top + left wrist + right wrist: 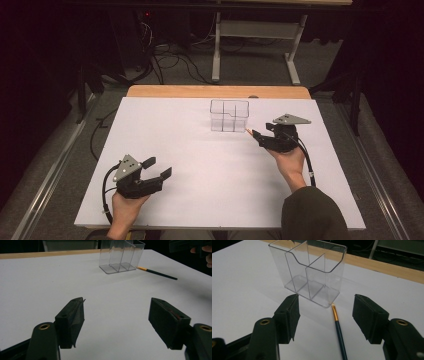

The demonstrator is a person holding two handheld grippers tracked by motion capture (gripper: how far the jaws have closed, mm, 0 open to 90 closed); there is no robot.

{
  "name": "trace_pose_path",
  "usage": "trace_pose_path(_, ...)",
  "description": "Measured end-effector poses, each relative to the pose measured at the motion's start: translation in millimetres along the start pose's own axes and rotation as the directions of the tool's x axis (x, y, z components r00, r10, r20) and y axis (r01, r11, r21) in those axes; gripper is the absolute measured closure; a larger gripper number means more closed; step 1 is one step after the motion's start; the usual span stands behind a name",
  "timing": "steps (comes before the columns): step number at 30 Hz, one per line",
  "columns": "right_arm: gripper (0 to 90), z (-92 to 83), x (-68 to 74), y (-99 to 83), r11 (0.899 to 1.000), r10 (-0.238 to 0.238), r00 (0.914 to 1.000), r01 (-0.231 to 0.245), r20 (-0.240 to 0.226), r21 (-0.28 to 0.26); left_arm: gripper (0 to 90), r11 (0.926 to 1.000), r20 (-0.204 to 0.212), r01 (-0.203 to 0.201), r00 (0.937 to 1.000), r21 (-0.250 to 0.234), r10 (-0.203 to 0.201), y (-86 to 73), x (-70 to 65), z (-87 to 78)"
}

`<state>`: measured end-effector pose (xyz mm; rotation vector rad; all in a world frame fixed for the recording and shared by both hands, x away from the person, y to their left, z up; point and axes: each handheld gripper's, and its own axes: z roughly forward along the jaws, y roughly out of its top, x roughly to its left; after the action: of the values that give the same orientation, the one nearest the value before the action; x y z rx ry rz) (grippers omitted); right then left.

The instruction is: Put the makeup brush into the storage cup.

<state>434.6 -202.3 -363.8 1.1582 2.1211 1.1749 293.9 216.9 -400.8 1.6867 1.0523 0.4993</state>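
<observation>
A thin paintbrush (338, 332) is seen lying flat on the white desk (200, 170), toward the far right part of the surface, with its pale bristle tip touching or all but touching the near right corner of a clear plastic organiser (312, 272). The organiser, divided into compartments, stands upright near the far edge of the desk, about midway along it.

The right gripper (325, 315) is held low over the brush with its jaws spread wide, one on each side of the dark green handle, nothing gripped between them. The left gripper (159, 169) is rested near the front left corner of the desk, well apart from the brush, its jaws likewise wide apart and empty.

The brush is judged to be very light and stiff, with a smooth lacquered handle that is likely to roll or slip when pinched. The gold ferrule (334, 315) and bristles are best left untouched, since the hairs are soft and easily bent. A hold across the handle just behind the ferrule is suggested, where the shaft is thickest. Because the handle lies flush on the desk, the jaw tips would need to be brought right down to the surface. The organiser is judged light and easily tipped if knocked.
</observation>
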Motion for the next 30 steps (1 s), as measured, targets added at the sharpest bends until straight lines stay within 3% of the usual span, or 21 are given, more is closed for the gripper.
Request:
trace_pose_path(14, 38.2, 0.8, -5.3, 8.9, 0.997, -0.025, 0.9997, 0.025, -0.003, 0.076, 29.3, 1.0000, -0.001, 0.000, 1.0000, 0.000, 0.000, 0.0, 0.1, -0.1)
trace_pose_path(17, 38.5, 1.4, -6.1, 12.2, 0.993, -0.049, 0.9988, 0.049, -0.002, 0.110, 29.2, 1.0000, -0.001, -0.002, 1.0000, 0.001, 0.002, 0.0, 0.0, -0.1)
trace_pose_path(22, 39.2, 0.6, -9.9, 18.9, 0.988, -0.038, 0.9991, 0.040, -0.019, 0.151, 29.3, 1.0000, -0.001, -0.001, 1.0000, 0.001, 0.001, 0.0, 0.0, 0.0)
trace_pose_path(30, 42.7, -0.2, -12.3, 30.8, 0.974, -0.058, 0.9983, 0.058, -0.006, 0.217, 29.2, 1.0000, 0.000, 0.000, 1.0000, 0.000, 0.000, 0.0, 0.0, 0.1)
